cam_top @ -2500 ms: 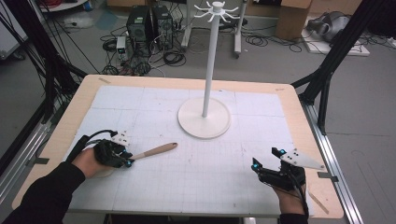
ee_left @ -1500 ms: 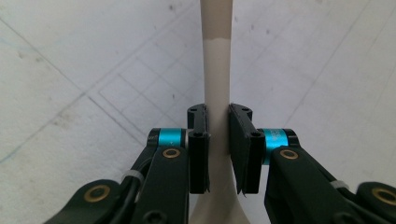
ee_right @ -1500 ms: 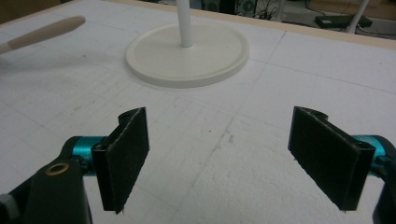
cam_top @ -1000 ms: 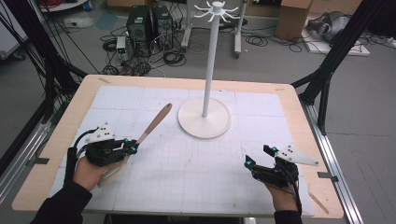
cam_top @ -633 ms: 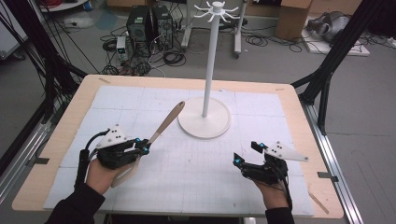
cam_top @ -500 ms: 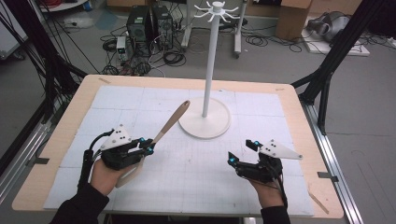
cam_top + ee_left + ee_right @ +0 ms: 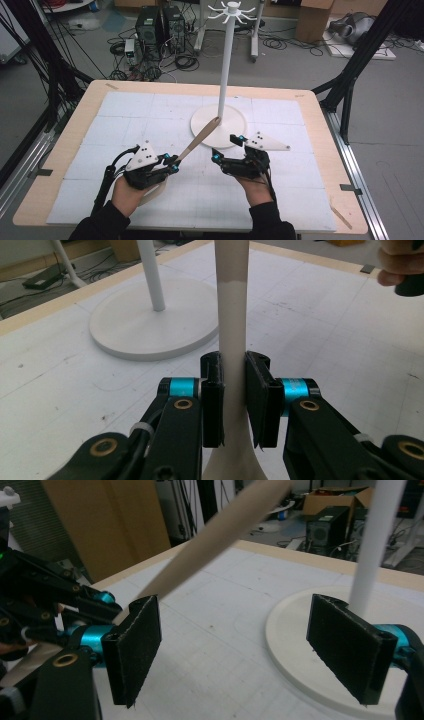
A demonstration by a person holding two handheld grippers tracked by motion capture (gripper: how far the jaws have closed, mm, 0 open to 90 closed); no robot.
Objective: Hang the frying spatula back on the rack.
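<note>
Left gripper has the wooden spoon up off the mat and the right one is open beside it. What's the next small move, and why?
Probably ease the right gripper left until its open jaws straddle the wooden spoon. The left gripper clamps the spoon near one end, the rest slants free toward the white stand, and the right jaws are spread with nothing between them.

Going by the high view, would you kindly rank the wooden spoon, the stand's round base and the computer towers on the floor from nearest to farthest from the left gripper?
1. wooden spoon, clamped in the left gripper.
2. Stand's round base, mid-table beyond the spoon.
3. Computer towers, on the floor past the table's far edge.
</note>
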